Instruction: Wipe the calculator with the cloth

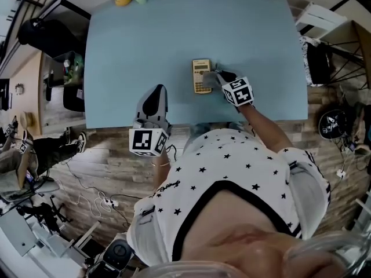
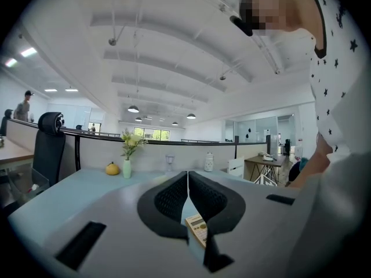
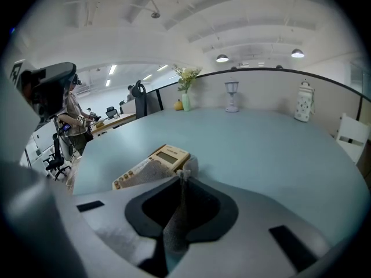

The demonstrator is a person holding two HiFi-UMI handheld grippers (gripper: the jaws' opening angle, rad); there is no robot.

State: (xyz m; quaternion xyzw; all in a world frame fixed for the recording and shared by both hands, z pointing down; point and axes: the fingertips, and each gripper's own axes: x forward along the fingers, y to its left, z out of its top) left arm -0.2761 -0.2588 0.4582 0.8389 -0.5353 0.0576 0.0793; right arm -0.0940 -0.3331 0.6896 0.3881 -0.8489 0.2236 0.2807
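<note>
- The calculator (image 1: 202, 76) lies on the bench (image 1: 139, 39); the right tongs (image 3: 183, 177) pinch the cloth (image 3: 172, 227), which is draped over its edge.
- The left tongs (image 2: 188, 184), closed and empty, hover well left of it.
- Unbraced, the calculator may skid under wiping pressure.

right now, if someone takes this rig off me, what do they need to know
Left gripper: shut, empty, at the near edge of the table, apart from the calculator.
Right gripper: shut on the cloth, whose free end lies over the calculator's keypad.
Calculator: flat on the table, screen end uncovered.
Done: cloth gripped and on the calculator.
Left: the wiping itself; how much is already wiped cannot be told.
</note>
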